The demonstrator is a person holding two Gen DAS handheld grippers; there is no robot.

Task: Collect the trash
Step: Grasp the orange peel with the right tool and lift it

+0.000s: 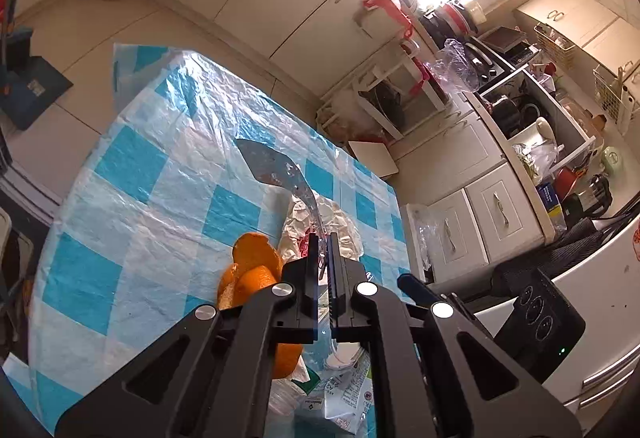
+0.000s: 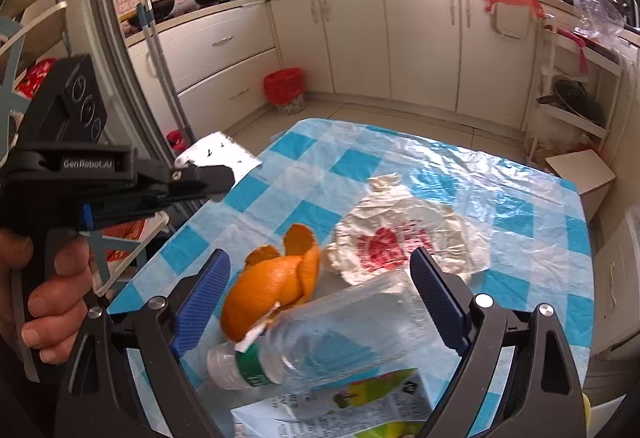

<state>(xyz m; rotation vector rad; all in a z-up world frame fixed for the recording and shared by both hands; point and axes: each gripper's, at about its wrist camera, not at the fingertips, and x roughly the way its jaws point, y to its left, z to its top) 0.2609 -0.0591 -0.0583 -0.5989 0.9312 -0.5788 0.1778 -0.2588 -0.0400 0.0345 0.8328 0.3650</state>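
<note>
A desk under a blue-and-white checked plastic cloth (image 2: 460, 174) stands in a white-cabinet kitchen. The left tongs (image 1: 324, 250) clamp a crinkled silver foil wrapper (image 1: 272, 166); the right tongs (image 2: 320, 298) gape wide.

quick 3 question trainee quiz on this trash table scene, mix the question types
1. True or false: the left gripper is shut on a thin silvery foil wrapper.
2. What lies between the open fingers of the right gripper?
A. a red bin
B. a clear plastic bottle with a green label band
C. a frying pan
3. Fill in: the curled orange peel lies beside a crumpled white plastic bag with ____ print.

Key
1. True.
2. B: the clear plastic bottle lies on its side on the blue and white checked tablecloth.
3. Red: see the white plastic bag.
</note>
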